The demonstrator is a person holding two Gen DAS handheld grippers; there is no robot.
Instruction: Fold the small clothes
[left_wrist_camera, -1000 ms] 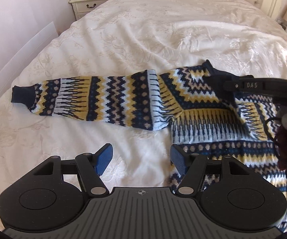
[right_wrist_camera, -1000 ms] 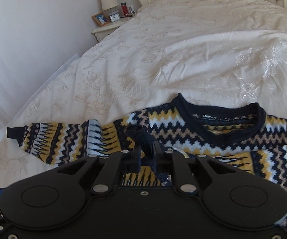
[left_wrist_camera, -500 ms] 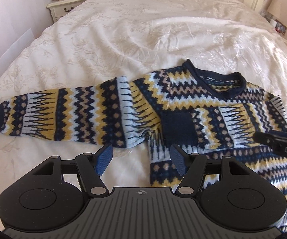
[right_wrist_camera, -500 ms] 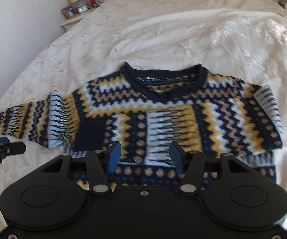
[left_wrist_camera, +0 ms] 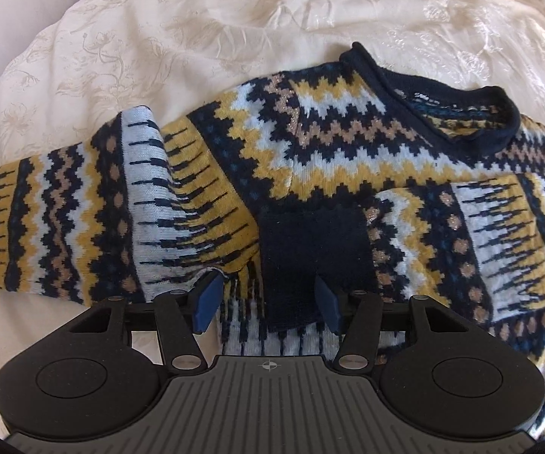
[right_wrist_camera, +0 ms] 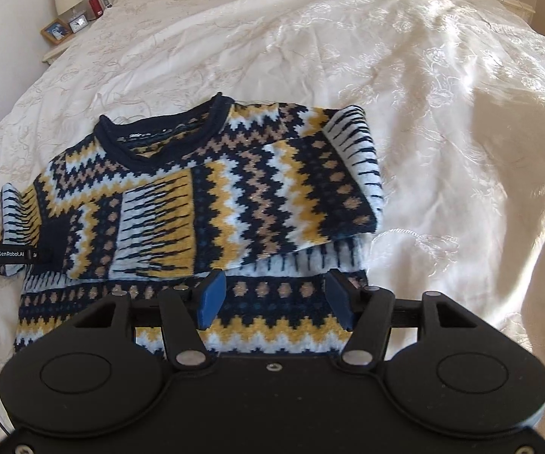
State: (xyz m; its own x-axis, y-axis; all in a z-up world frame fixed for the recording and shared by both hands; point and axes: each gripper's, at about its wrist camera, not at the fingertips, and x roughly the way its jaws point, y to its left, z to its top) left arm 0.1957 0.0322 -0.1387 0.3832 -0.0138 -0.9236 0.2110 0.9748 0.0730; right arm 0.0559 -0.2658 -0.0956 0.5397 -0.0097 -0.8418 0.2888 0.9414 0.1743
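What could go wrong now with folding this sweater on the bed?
1. The folded sleeve lies loose across the sweater's chest; a tug on the body may undo it.
2. The left hand-held gripper is open over that sleeve's navy cuff; closing there might grab the wrong layer.
3. The soft bedspread may wrinkle under the fold.

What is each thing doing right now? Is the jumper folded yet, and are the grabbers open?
Sweater: flat on the bed, partly folded.
Right sleeve: folded across the chest.
Left sleeve: stretched out sideways, unfolded.
Left gripper: open, holding nothing.
Right gripper: open, holding nothing.
Bedspread: spread out, slightly wrinkled.
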